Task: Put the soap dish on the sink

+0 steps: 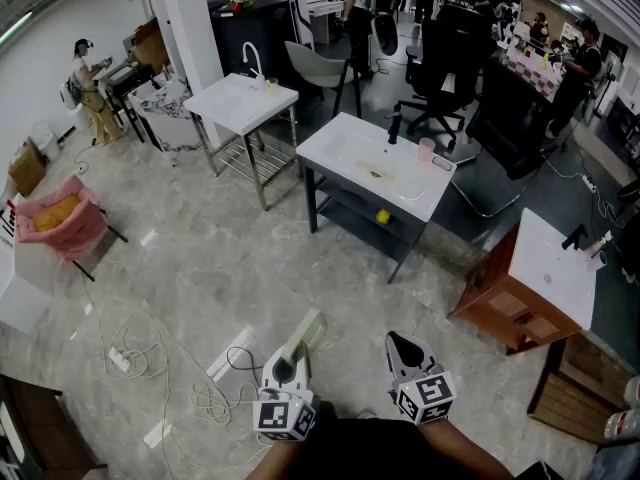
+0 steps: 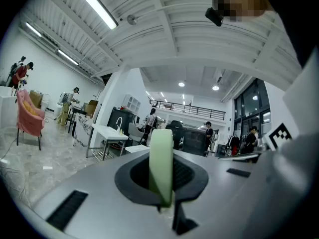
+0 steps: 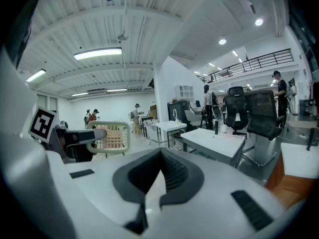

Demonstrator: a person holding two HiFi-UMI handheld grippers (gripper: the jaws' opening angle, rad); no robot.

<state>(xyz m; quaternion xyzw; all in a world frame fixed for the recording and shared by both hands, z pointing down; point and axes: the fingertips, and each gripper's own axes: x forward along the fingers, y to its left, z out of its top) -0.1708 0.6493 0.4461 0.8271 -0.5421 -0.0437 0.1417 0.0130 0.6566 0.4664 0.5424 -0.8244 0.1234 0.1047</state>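
A pale green slotted soap dish (image 1: 305,333) sticks out forward from my left gripper (image 1: 287,366), which is shut on its near end. In the left gripper view the soap dish (image 2: 161,163) stands edge-on between the dark pads. The right gripper view shows the dish (image 3: 107,136) from the side, at the left. My right gripper (image 1: 402,348) is beside the left one, shut with nothing in it; its pads (image 3: 172,171) meet. Both grippers hover over the floor. The white sink (image 1: 345,148) with a black faucet (image 1: 393,126) stands some way ahead.
A second white sink (image 1: 225,103) stands further back left. A wooden cabinet with a white top (image 1: 540,268) is at the right. Cables and a power strip (image 1: 120,358) lie on the floor at the left. A pink chair (image 1: 62,223), office chairs (image 1: 445,68) and several people are around.
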